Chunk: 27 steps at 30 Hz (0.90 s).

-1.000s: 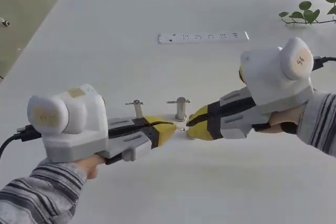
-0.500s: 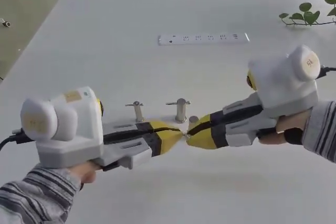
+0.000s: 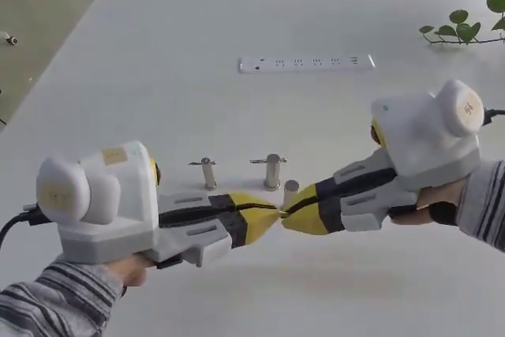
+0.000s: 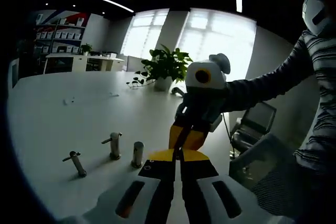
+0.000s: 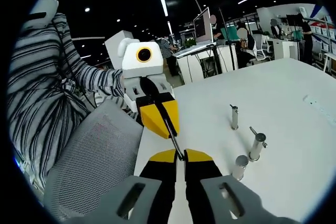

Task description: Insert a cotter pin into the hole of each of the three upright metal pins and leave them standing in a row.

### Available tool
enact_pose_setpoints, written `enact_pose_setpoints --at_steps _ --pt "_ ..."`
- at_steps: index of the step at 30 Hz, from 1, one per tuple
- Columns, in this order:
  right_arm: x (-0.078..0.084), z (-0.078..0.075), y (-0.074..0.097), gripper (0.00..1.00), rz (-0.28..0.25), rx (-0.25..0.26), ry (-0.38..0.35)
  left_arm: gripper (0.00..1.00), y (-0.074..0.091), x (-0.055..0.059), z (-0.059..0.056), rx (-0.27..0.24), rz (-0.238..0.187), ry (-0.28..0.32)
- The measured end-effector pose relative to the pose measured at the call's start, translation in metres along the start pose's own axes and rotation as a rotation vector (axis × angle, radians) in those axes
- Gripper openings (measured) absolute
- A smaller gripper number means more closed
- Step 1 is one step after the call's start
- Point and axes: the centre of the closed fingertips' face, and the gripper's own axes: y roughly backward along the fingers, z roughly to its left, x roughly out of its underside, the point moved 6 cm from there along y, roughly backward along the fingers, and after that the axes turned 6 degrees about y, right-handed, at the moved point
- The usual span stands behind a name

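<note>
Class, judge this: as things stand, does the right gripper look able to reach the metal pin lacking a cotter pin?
Probably yes: the bare metal pin stands close beside the right gripper tips, with nothing between them.

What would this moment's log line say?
left gripper shut | right gripper shut | tips meeting | left pin, middle pin fitted | right pin bare

Left gripper (image 3: 275, 212) and right gripper (image 3: 288, 214): white bodies, black jaws tipped yellow; tan label on the left body. Pins (image 3: 272, 171): plain silver-grey metal. Table (image 3: 158, 76): plain white, unpatterned. Strip (image 3: 306, 61): white. Sleeve (image 3: 55, 309): grey with dark stripes. Plant (image 3: 461, 21): green leaves.
</note>
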Motion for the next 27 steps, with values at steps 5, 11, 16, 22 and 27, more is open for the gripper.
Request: enact_pose_setpoints --at_steps 5,11,16,22,27 --pt "0.000 0.002 0.000 0.00 0.063 -0.010 0.080 0.00 -0.001 0.006 -0.002 -0.004 0.027 -0.023" --pt "0.002 0.001 0.001 0.00 0.128 -0.011 0.169 0.01 -0.002 0.009 0.000 -0.025 0.029 -0.035" --pt "0.004 0.000 0.002 0.00 0.176 -0.001 0.218 0.02 -0.005 0.011 0.002 -0.050 0.041 -0.064" --pt "0.009 -0.008 0.010 0.00 0.212 0.035 0.229 0.07 -0.008 0.017 0.008 -0.093 0.048 -0.077" --pt "0.018 -0.018 0.020 0.00 0.263 0.076 0.225 0.11 -0.012 0.021 0.011 -0.137 0.057 -0.099"
